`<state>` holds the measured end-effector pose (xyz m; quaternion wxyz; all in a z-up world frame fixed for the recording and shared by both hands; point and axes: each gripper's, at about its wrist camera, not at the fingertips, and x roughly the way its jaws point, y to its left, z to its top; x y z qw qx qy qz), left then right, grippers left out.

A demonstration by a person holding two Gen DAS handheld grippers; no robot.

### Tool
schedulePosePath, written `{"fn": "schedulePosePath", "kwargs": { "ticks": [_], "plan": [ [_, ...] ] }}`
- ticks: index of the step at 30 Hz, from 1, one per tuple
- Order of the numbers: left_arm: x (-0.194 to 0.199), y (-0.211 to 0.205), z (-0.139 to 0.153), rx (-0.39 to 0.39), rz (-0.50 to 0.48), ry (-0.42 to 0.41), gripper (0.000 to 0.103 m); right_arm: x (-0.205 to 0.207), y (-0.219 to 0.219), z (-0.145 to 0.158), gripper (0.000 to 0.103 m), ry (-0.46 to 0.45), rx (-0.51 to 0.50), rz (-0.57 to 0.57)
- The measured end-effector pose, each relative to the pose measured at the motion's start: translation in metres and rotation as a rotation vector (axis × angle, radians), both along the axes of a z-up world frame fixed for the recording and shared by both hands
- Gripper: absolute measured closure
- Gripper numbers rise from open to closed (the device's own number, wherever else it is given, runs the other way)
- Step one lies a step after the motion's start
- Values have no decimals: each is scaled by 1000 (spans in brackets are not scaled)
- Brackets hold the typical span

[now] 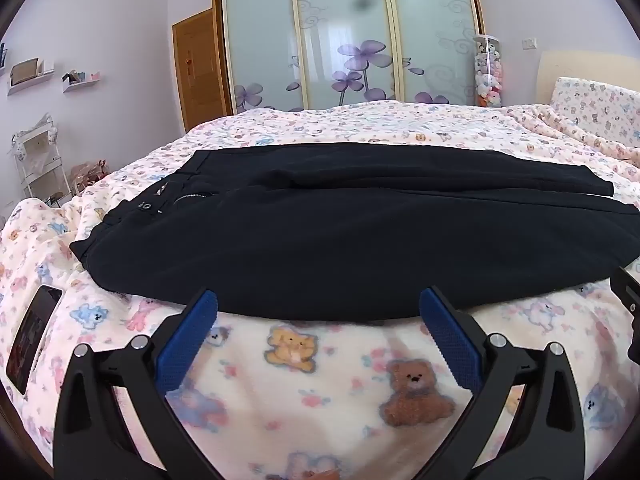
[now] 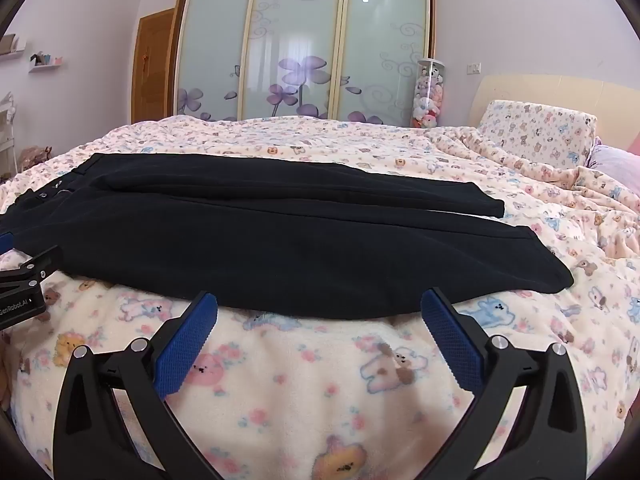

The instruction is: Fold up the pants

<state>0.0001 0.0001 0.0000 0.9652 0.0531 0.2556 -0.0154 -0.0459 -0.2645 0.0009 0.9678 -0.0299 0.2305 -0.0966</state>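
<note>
Black pants (image 1: 340,232) lie flat across the bed, waistband with zipper and buttons at the left, both legs running to the right side by side. They also show in the right wrist view (image 2: 280,240), with the leg hems at the right. My left gripper (image 1: 318,308) is open, its blue pads just short of the near edge of the pants, nearer the waist. My right gripper (image 2: 320,308) is open, at the near edge nearer the leg ends. Neither holds cloth. The left gripper's body shows at the left edge of the right wrist view (image 2: 24,280).
The bed has a fleece blanket with a teddy-bear print (image 1: 320,380). A dark phone (image 1: 34,336) lies on the blanket at the left. A pillow (image 2: 536,136) and headboard are at the right. A sliding wardrobe (image 1: 348,32), a door and wall shelves stand behind.
</note>
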Motion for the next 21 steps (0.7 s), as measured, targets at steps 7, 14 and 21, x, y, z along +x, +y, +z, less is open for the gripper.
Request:
{"fn": "schedulePosePath", "kwargs": {
  "ticks": [7,14,21],
  "plan": [
    [0,0,0,2,-3,0,2,0,0,0,1,0,0,0],
    [0,-6,-1,1,-3,2,2,0,0,0,1,0,0,0],
    [0,-5,-1,0,-2,2,2,0,0,0,1,0,1,0]
  ]
}}
